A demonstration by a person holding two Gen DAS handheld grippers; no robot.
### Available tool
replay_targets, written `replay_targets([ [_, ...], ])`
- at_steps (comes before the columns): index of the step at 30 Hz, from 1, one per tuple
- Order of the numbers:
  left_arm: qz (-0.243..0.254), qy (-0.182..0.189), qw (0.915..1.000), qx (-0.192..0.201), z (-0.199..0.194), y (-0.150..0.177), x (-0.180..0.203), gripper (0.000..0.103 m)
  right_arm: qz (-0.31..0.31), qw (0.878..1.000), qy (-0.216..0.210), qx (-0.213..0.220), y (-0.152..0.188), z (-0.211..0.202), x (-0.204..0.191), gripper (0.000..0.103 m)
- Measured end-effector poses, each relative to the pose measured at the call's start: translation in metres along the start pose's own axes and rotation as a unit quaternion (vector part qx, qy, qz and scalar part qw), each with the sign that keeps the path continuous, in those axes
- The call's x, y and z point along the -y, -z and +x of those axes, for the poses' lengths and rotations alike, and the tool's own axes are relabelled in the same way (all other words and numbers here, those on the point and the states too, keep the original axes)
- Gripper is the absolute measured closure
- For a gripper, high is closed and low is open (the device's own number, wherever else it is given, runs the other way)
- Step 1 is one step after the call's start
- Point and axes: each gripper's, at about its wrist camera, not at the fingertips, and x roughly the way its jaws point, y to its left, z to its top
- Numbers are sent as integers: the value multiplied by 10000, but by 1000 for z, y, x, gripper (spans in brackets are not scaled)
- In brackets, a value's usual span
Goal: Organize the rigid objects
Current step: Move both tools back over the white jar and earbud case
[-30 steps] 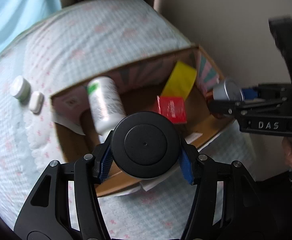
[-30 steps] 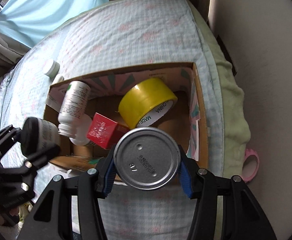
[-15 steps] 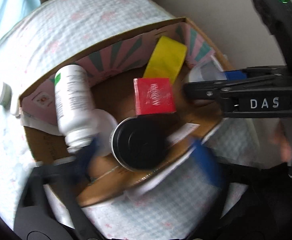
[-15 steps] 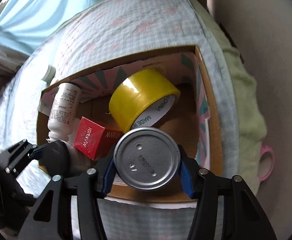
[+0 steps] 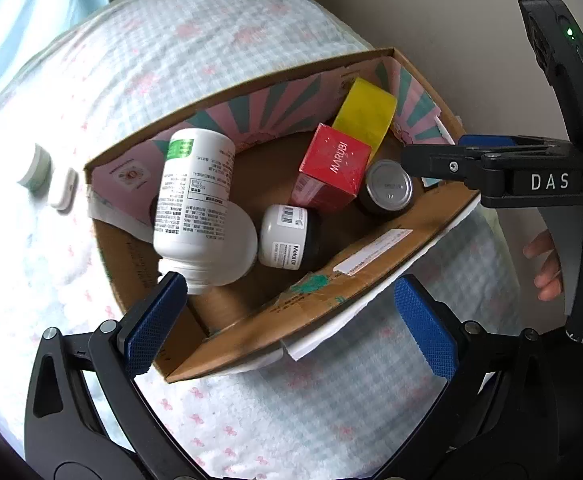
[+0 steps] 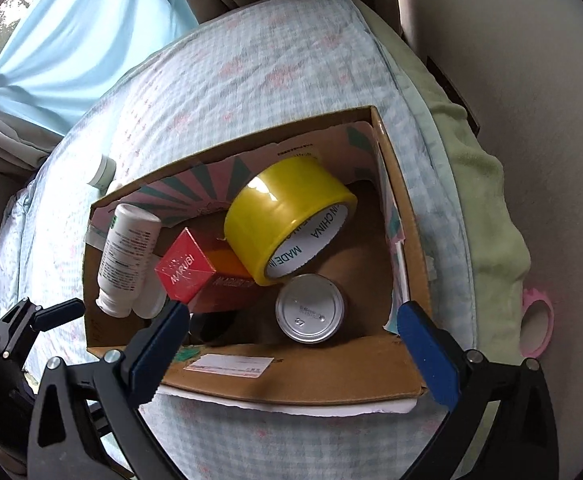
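Nearby, small white containers beside the cardboard box.

The right gripper points down into a cardboard box on the bed; its jaws are opening, with nothing pressed between them. Just beyond the jaws, between them, a tin stands on the box floor, apart from both. Past the tin a yellow tape roll leans, with a red carton and a white bottle toward the left jaw.
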Motion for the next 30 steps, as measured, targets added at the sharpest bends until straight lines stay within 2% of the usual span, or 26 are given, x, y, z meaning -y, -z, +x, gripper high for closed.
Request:
replay_targets([
  [7,-113,-62,9998,176,-26,5,-8,0,-46,9998,192,-3,3,-11,-7,0],
  [16,-326,-381,9974,517,-84,23,-38,0,-180,9984,497,195,11,-53,-31,0],
  [24,-515,-707,9918,929,-153,48,-91,0,-363,9955,694,536,22,-98,-88,0],
  [30,-579,-815,9881,1165,-201,70,-137,0,-396,9911,1000,789,38,-126,-152,0],
])
